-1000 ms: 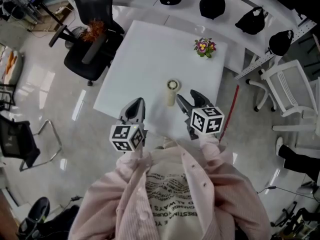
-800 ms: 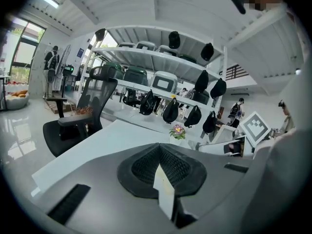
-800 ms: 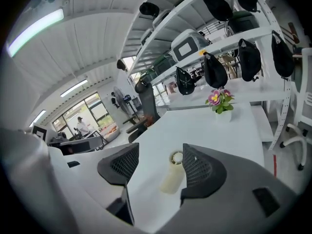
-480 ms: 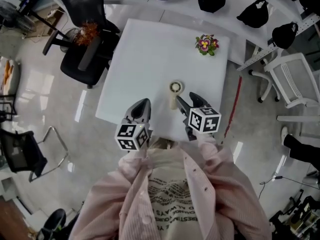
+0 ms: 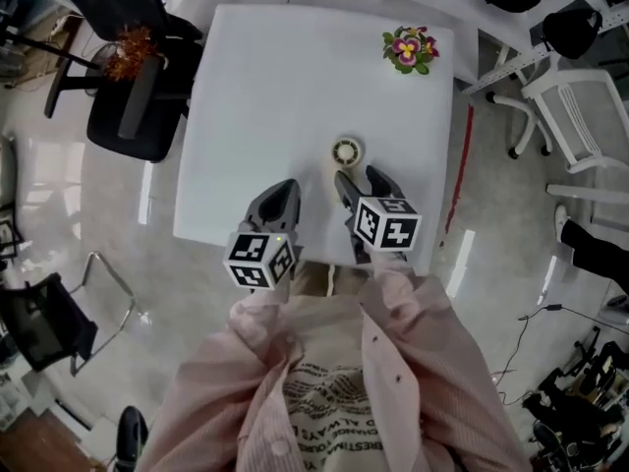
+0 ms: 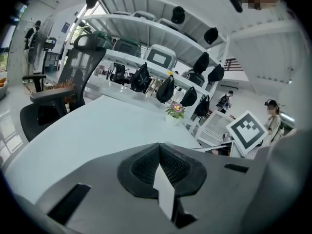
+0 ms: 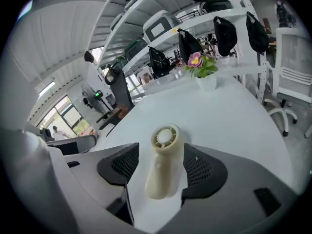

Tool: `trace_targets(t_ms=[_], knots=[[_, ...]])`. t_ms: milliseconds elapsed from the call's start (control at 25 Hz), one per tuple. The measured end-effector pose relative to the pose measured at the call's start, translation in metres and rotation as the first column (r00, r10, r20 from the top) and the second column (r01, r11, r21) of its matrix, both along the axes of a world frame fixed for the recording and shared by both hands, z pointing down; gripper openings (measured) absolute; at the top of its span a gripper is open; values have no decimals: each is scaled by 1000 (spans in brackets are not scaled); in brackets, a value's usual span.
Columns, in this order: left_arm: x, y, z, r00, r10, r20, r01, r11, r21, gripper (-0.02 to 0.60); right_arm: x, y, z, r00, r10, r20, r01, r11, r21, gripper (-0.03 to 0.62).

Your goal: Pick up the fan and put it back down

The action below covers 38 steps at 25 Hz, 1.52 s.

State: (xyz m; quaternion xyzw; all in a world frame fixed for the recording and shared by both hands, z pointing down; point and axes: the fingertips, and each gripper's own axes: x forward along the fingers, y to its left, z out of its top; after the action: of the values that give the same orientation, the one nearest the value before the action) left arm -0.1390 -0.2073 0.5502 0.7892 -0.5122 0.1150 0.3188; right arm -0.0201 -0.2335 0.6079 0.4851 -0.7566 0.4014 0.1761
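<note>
A small cream hand fan [image 5: 344, 152] stands upright on the white table [image 5: 265, 96], near its front right part. My right gripper [image 5: 359, 178] is open just behind it. In the right gripper view the fan's handle [image 7: 163, 167] stands between the two spread jaws of the right gripper [image 7: 161, 152], with a gap on the left side and the right jaw close to it. My left gripper [image 5: 283, 191] hovers over the table's front edge, left of the fan. In its own view the left gripper [image 6: 160, 155] has its pads pressed together and holds nothing.
A potted flower [image 5: 408, 47] sits at the table's far right corner. A black office chair [image 5: 128, 87] stands left of the table, and a white chair [image 5: 580, 136] to the right. The table's front edge runs just under both grippers.
The head view has moved forward and looks more squarely down on the table. Both grippers have edged forward, and the right one still has the fan by its open jaws.
</note>
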Motion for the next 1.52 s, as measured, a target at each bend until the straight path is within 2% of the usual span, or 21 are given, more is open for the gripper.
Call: trace_targets(t_ms=[400,800,920,1040,1280,1520], knots=[[-5,3,33,999,30,-29,-32,998,-54,2,-12,0,32,988,82,-129,-85,996,-20,261],[-15,5,42,998,43,-36,-46,997,-67,2,-11,-1,52,952,146,-268,-166,985,-53,258],[-19,5,42,998,44,-36,-47,997,-66,2,-10,-1,55,936,140,-323,-167,984,-57,237],[-21,4,43,998,49,-33,-51,997,-65,2,-11,-1,57,919,116,-377,-152,986,-65,189],[-20,3,42,998,64,-30,-66,996,-63,2,-13,-4,53,910,100,-402,-150,984,-95,187],[-15,3,40,996,81,-21,-82,995,-55,2,-10,-5,52,911,108,-398,-155,984,-87,184]])
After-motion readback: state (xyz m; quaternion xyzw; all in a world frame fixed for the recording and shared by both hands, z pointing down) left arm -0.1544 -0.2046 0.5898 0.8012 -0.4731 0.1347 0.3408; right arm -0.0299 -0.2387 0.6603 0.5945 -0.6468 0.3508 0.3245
